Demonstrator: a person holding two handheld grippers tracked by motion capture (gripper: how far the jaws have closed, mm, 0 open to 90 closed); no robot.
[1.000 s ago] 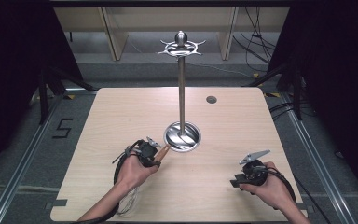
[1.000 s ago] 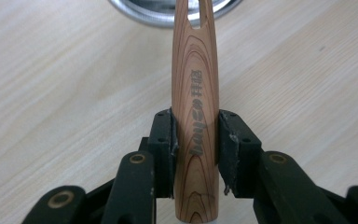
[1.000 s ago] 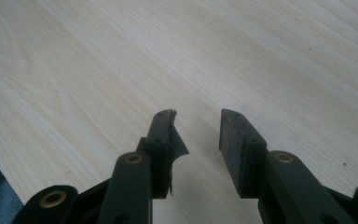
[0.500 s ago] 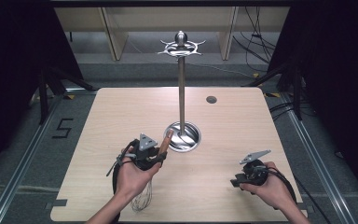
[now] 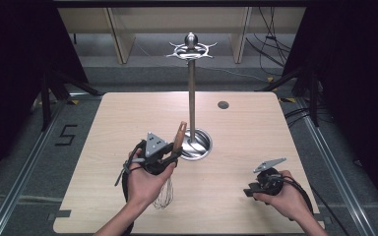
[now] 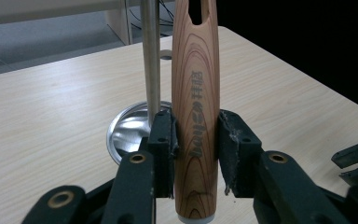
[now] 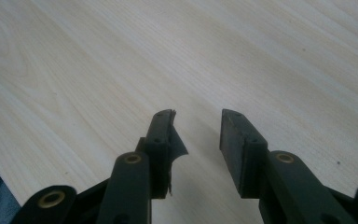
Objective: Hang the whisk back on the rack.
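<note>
The pale wooden table [image 5: 128, 123] carries a tall metal stand [image 5: 191, 93] whose pole rises out of a shallow round steel dish [image 5: 202, 147], and apart from that pole the dish looks bare inside. Just left of the dish, the left gripper [image 6: 196, 140] clamps the wooden handle [image 6: 196, 93] of a whisk [image 5: 165, 194], handle tilted up beside the pole and wire loops hanging below the hand. Near the table's right front, the right gripper [image 7: 196, 135] points at bare wood, its jaws apart and holding nothing.
</note>
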